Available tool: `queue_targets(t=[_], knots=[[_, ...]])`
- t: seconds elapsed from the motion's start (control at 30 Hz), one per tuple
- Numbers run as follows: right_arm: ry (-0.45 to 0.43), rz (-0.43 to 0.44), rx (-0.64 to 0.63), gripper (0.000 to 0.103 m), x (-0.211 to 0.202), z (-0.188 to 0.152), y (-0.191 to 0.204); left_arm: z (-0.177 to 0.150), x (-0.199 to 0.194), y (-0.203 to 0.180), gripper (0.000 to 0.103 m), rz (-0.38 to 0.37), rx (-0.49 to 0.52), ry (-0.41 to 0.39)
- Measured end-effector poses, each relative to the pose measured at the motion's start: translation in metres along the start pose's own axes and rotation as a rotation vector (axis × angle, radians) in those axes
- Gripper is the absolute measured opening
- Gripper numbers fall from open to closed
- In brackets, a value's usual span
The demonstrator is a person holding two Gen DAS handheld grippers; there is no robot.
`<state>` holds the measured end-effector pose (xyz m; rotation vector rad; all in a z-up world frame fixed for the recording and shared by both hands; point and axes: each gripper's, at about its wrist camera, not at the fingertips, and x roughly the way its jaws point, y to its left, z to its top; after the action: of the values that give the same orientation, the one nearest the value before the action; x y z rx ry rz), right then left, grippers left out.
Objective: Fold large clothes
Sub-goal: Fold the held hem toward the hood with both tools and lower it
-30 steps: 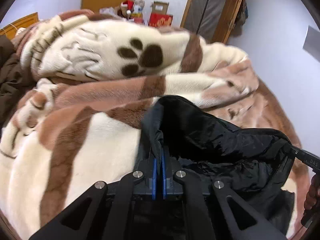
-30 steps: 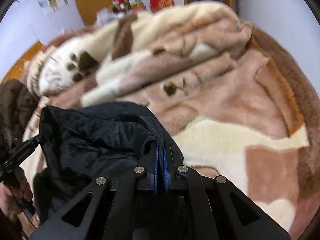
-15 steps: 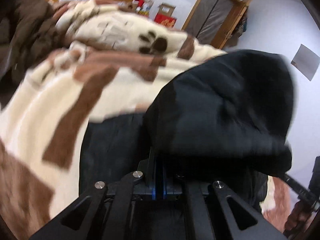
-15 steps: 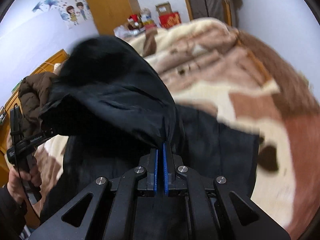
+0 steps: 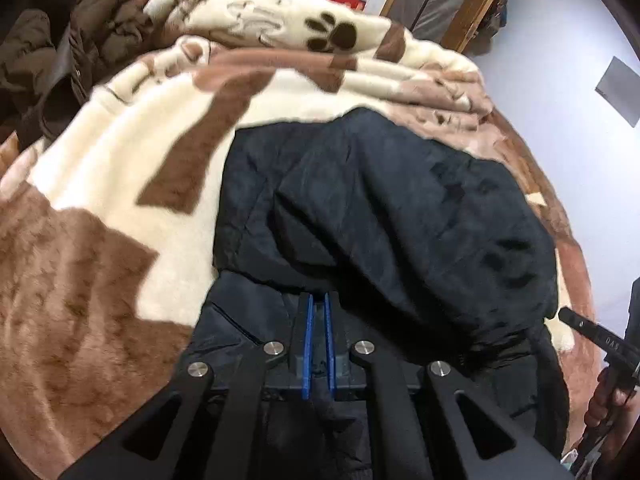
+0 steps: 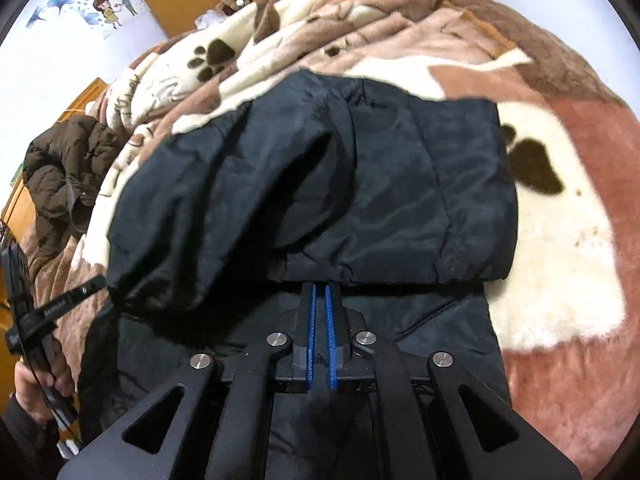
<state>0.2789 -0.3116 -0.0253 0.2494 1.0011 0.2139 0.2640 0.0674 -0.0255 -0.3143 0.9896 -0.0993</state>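
A black padded jacket (image 5: 400,216) lies on the bed, its far part folded back toward me over the near part. It also shows in the right wrist view (image 6: 340,184). My left gripper (image 5: 317,300) has its blue pads nearly together, tips at the folded edge on the jacket's left side. My right gripper (image 6: 320,290) stands the same way at the folded edge on the right side. A narrow gap shows between each pair of pads; whether cloth is still pinched is hidden by the fold.
A fluffy cream and brown paw-print blanket (image 5: 120,184) covers the bed. A brown puffer coat (image 5: 60,48) lies at the far left, also in the right wrist view (image 6: 64,168). Doors, a wardrobe and boxes stand behind the bed.
Both grippers lifted the jacket's far edge, swung it up and back toward me, and laid it down over the near part. The pads now show a slightly wider gap.
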Motion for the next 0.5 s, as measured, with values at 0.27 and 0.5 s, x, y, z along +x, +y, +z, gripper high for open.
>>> queue_targets(t=[0.27,0.5], knots=[[-0.043,0.069,-0.106,0.017,0.013,0.021,0.054,0.020,-0.002,-0.060,0.006,-0.137,0.096,-0.042],[0.058,0.030,-0.093,0.017,0.076,0.000,0.047,-0.008,0.067,-0.076,0.007,-0.078,0.148,0.090]])
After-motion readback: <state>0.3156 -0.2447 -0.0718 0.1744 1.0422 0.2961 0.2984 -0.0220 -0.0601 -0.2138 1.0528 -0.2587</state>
